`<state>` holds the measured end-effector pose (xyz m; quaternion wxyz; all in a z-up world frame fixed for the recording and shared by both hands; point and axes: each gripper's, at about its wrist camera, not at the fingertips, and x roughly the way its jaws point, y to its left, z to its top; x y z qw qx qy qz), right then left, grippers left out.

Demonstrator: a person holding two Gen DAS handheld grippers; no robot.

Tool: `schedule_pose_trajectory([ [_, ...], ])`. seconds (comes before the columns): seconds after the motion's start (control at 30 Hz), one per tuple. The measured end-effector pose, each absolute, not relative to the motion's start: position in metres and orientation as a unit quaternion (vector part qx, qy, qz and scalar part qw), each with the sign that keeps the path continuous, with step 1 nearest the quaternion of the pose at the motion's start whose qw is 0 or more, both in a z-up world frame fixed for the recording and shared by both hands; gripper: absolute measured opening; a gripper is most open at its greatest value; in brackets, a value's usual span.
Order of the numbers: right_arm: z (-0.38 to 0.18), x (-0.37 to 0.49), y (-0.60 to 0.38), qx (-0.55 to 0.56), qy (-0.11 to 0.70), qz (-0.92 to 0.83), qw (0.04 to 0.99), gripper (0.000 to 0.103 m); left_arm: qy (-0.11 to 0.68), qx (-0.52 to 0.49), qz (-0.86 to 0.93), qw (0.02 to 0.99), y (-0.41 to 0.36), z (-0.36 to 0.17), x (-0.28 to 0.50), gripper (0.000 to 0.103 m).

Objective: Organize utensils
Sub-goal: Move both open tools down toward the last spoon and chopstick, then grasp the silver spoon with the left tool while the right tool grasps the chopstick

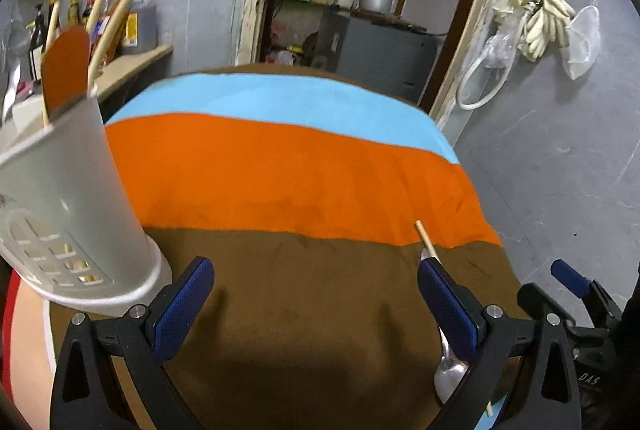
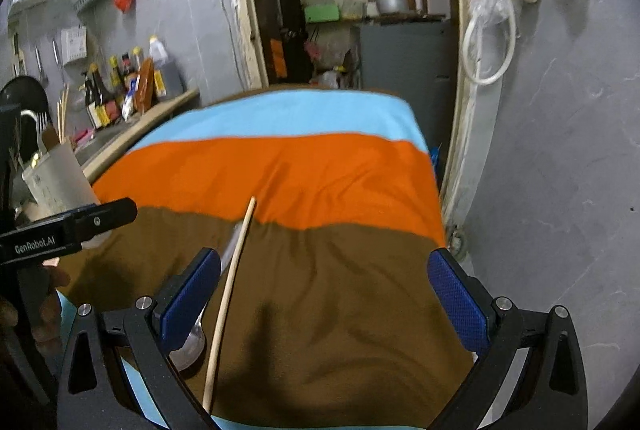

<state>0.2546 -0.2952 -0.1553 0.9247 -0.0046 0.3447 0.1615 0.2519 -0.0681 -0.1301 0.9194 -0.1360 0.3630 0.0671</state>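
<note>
Grippers both gape wide, holding nothing: left gripper [image 1: 316,288], right gripper [image 2: 324,284]. Near the right gripper, a chopstick [image 2: 228,304] and spoon [image 2: 192,344] lie on the striped cloth [image 2: 320,173]. Far left stands the holder [image 1: 60,197] with utensils.

Utensil holder [image 1: 76,197] left on cloth [image 1: 304,165]; chopstick [image 2: 230,294] beside spoon [image 2: 192,344], right.

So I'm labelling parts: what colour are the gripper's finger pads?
Dark blue pads, clearest in the right wrist view.
</note>
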Motion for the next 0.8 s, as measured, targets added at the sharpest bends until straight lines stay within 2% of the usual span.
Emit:
schedule_pose_trajectory([
  [0.23, -0.172, 0.262, -0.279, -0.036, 0.387, 0.161, 0.907, 0.102, 0.382, -0.148, 0.071, 0.910, -0.066, -0.144, 0.254, 0.102],
  [0.8, -0.183, 0.274, -0.250, -0.089, 0.424, 0.158, 0.887, 0.102, 0.395, -0.160, 0.057, 0.903, -0.068, -0.150, 0.257, 0.102],
])
